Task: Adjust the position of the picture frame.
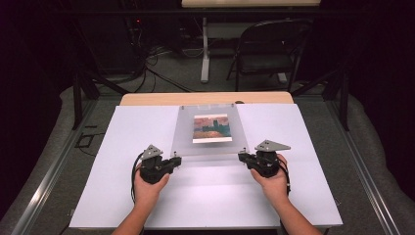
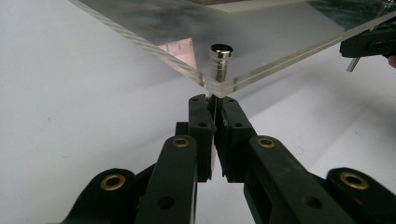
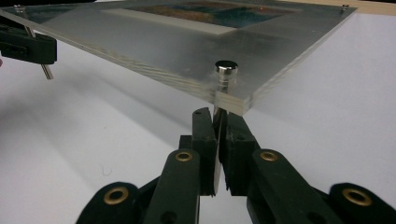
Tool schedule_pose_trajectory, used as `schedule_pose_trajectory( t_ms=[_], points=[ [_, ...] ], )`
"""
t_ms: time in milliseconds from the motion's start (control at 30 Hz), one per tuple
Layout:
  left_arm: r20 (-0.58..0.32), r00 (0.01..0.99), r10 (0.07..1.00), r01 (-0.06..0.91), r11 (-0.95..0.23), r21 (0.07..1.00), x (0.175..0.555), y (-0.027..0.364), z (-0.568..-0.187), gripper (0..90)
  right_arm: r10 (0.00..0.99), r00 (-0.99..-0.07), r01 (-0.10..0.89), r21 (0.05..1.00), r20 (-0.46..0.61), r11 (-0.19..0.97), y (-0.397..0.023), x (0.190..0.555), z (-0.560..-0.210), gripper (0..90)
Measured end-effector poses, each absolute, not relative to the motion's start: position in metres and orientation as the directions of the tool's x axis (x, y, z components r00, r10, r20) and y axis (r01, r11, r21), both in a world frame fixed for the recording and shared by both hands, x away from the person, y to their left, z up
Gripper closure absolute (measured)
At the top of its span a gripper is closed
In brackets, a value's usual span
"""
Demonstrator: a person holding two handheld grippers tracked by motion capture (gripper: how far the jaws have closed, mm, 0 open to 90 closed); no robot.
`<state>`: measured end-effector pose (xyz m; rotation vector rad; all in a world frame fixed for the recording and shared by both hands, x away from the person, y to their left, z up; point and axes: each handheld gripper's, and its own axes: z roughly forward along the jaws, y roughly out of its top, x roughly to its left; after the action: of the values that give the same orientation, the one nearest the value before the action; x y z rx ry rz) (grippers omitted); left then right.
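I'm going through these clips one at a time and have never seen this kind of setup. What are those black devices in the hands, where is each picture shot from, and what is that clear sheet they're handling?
No robot here: a person holds hand-operated black tongs, one in each hand. The high view looks down over the white table from the person's side; the left tongs appear at left, the right tongs at right.

The other two pictures come from small cameras riding on each pair of tongs, looking along their jaws.

On the table is a clear acrylic picture frame, two transparent panels with a colourful print sandwiched between. Silver metal pins sit at its corners.

Each pair of tongs is closed on the stem of a corner pin below the panel: the left on the near-left pin, the right on the near-right pin. The near edge appears raised off the table; the far edge seems to rest lower.
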<state>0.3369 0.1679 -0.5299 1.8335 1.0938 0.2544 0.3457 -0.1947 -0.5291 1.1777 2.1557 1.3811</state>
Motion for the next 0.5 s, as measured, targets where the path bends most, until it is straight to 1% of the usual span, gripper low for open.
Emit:
schedule_pose_trajectory(
  t_ms=[200, 500],
  points=[
    [-0.273, 0.567, 0.777, 0.580, -0.141, 0.802, 0.342, 0.171, -0.535, 84.9, 0.775, -0.612, 0.478, 0.856, 0.161, 0.200, -0.191, 0.350, -0.532, 84.8],
    [-0.265, 0.571, 0.777, 0.589, -0.162, 0.792, 0.344, 0.167, -0.545, 84.6, 0.784, -0.600, 0.497, 0.842, 0.159, 0.209, -0.192, 0.352, -0.544, 84.8]
  ],
)
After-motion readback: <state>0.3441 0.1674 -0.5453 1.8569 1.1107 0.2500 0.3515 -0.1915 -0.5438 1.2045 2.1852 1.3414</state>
